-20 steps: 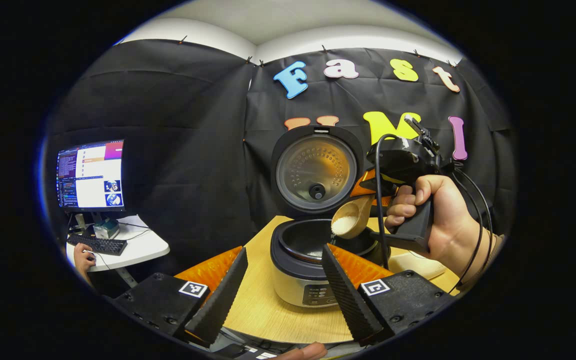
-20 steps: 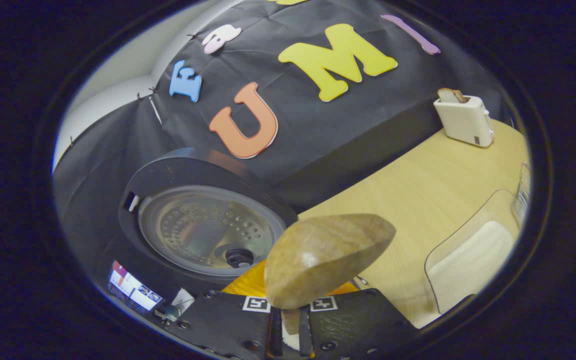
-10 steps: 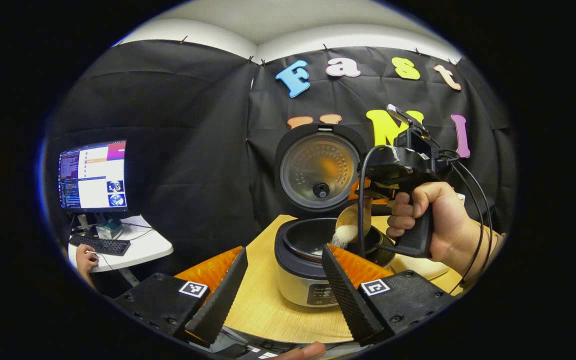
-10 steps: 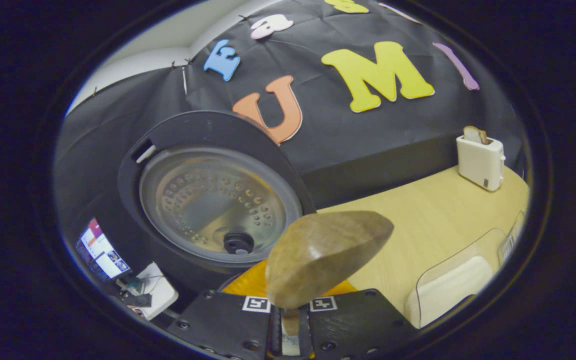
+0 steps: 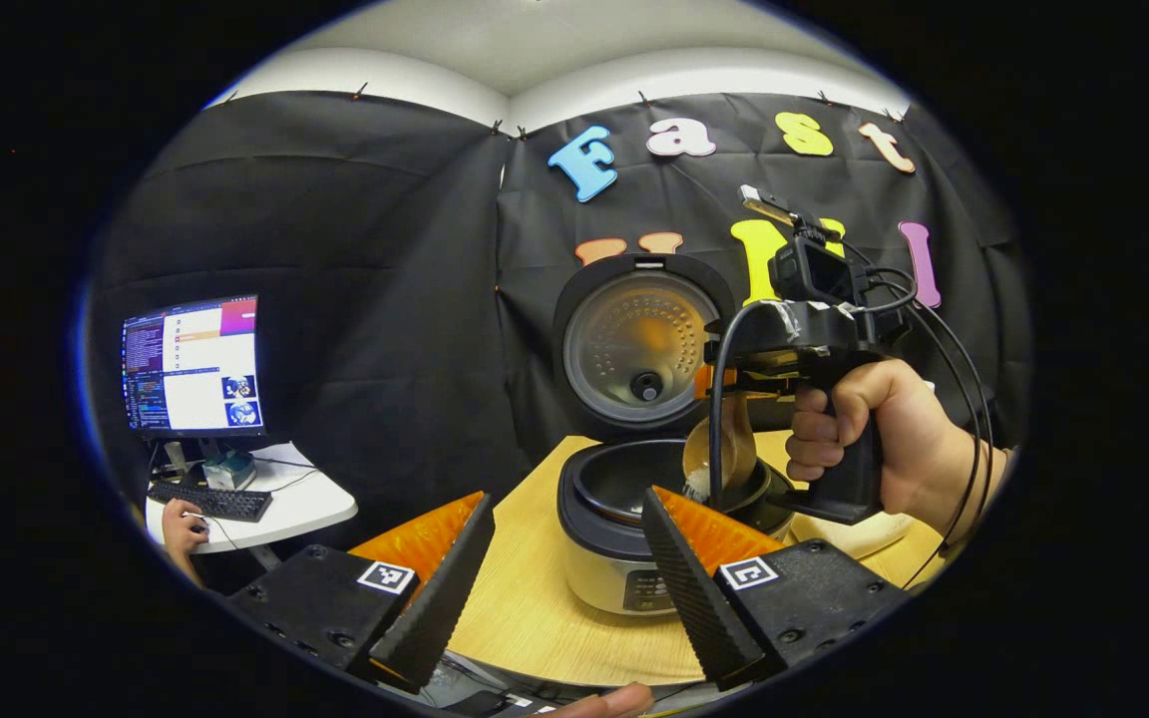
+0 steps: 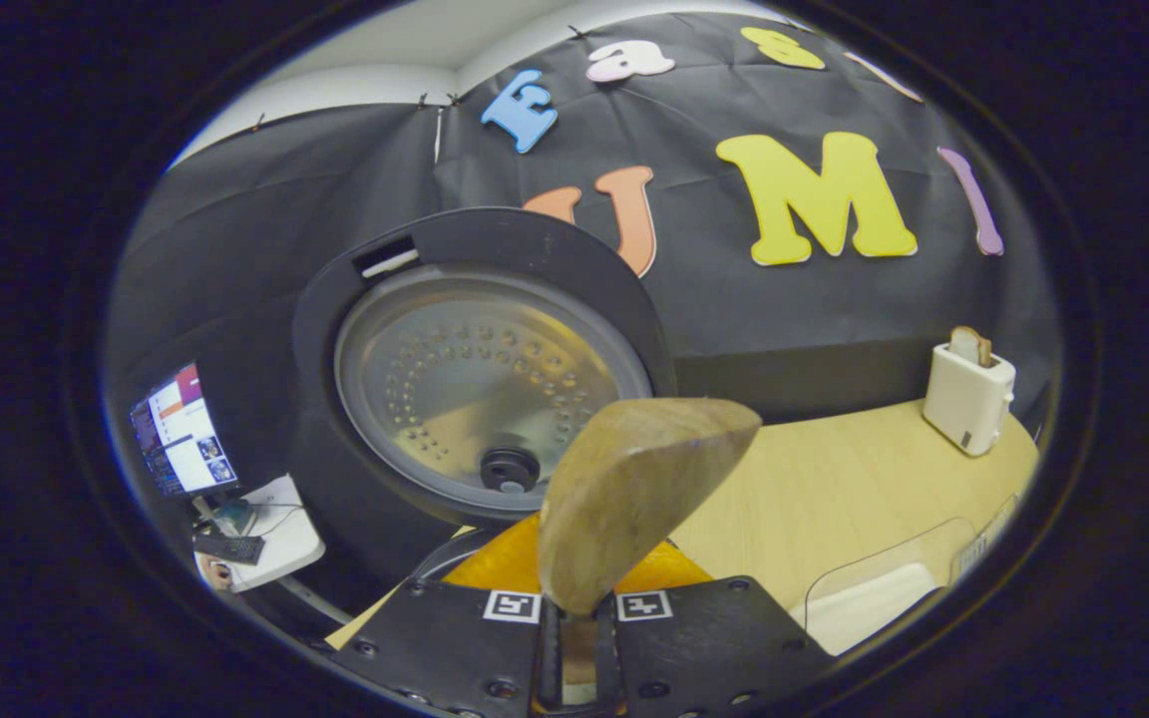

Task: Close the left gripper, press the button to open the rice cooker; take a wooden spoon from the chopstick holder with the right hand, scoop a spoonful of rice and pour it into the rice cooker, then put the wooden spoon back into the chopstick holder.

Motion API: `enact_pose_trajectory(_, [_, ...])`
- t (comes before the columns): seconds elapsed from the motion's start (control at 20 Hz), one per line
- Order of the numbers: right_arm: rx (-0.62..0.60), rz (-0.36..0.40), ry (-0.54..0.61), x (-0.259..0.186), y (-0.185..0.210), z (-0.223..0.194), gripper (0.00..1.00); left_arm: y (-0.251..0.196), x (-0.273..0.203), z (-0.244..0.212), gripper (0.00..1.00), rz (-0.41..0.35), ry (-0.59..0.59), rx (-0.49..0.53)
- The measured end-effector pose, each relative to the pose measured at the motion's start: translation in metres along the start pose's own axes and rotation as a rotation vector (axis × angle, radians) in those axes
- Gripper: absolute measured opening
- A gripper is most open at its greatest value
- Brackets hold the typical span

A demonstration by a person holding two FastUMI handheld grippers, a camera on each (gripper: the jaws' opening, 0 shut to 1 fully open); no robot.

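Tipped further since a second ago, wooden spoon (image 5: pixel 717 451) sheds rice below right claw (image 6: pixel 574 666), clamped on its stiff, light handle; left claw (image 5: pixel 567 578) apart.

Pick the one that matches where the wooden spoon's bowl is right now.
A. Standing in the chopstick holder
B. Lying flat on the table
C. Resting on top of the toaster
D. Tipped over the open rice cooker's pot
D: in the left gripper view the wooden spoon, held by the right claw, is tilted over the pot of the rice cooker, whose lid stands open, with rice at the spoon's lower edge.
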State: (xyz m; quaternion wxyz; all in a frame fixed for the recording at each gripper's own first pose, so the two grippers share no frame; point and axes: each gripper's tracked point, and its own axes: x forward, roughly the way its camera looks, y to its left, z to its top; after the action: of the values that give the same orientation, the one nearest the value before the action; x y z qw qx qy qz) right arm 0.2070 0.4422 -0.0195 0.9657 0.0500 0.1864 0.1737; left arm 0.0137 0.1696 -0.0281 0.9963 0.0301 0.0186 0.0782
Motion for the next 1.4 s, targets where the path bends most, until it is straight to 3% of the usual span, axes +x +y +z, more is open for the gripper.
enact_pose_trajectory(0.3, [-0.143,0.021,0.012,-0.005,0.019,-0.006,0.13,0.008,0.001,-0.001,0.94,0.017,0.003,-0.007])
enact_pose_trajectory(0.75, [-0.199,0.029,0.03,-0.006,0.023,-0.013,0.13,0.011,0.002,-0.003,0.93,0.028,0.014,-0.024])
enact_pose_trajectory(1.2, [-0.539,0.042,-0.151,-0.028,0.042,0.014,0.13,0.005,0.003,-0.002,0.91,0.034,0.019,-0.02])
enact_pose_trajectory(1.4, [-0.663,0.067,-0.165,-0.036,0.054,0.007,0.13,0.007,0.002,-0.001,0.91,0.047,0.025,-0.045])
